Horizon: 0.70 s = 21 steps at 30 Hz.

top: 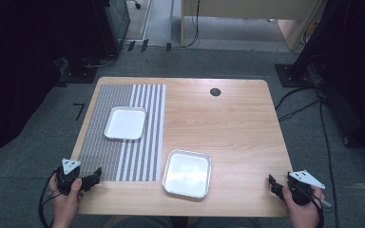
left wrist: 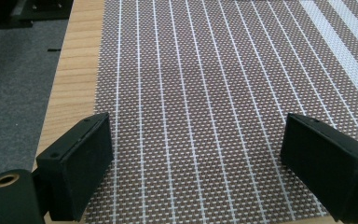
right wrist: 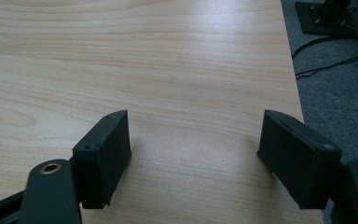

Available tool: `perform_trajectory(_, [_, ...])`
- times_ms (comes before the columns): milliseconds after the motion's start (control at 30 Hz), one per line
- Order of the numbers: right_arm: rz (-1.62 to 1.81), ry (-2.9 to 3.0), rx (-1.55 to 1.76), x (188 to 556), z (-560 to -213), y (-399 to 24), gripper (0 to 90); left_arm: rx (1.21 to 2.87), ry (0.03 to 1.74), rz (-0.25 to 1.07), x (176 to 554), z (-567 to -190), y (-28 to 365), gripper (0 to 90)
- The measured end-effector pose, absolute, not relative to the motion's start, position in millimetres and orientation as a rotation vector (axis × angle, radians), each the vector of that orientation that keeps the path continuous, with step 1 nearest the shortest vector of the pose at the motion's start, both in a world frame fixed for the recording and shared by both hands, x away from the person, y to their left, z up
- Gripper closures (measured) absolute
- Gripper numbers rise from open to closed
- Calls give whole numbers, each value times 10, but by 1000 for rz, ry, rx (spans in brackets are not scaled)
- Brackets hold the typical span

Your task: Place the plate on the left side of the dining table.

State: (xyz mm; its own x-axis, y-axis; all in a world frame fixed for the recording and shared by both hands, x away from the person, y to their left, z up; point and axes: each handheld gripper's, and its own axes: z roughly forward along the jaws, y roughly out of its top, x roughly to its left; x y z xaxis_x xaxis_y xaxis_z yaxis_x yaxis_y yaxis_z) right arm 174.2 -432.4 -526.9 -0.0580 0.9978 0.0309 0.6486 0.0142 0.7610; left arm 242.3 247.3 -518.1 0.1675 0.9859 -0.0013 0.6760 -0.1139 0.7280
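Observation:
My left gripper (top: pixel 95 177) rests at the table's front left corner, over the near edge of a woven striped placemat (top: pixel 123 130). In the left gripper view its jaws stand wide apart over the placemat (left wrist: pixel 205 93), nothing between them. My right gripper (top: pixel 272 183) sits at the front right corner of the table. The right gripper view has its jaws wide open above bare wood (right wrist: pixel 168 70), holding nothing. A white square tray (top: pixel 125 123) lies on the placemat. A second, metal-rimmed tray (top: pixel 187 173) lies on the wood near the front middle.
A round black cable hole (top: pixel 215 91) sits near the table's far edge. Cables (top: pixel 313 95) trail over the grey carpet to the right. Dark equipment stands at the back left, and a light wooden desk (top: pixel 247 14) stands beyond the table.

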Motion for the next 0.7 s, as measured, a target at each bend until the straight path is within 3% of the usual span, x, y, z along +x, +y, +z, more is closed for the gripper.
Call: perform_trajectory(700, [843, 1728, 1697, 1722, -5280, -4300, 248, 1852, 1568, 670, 2422, -5180, 2483, 91])
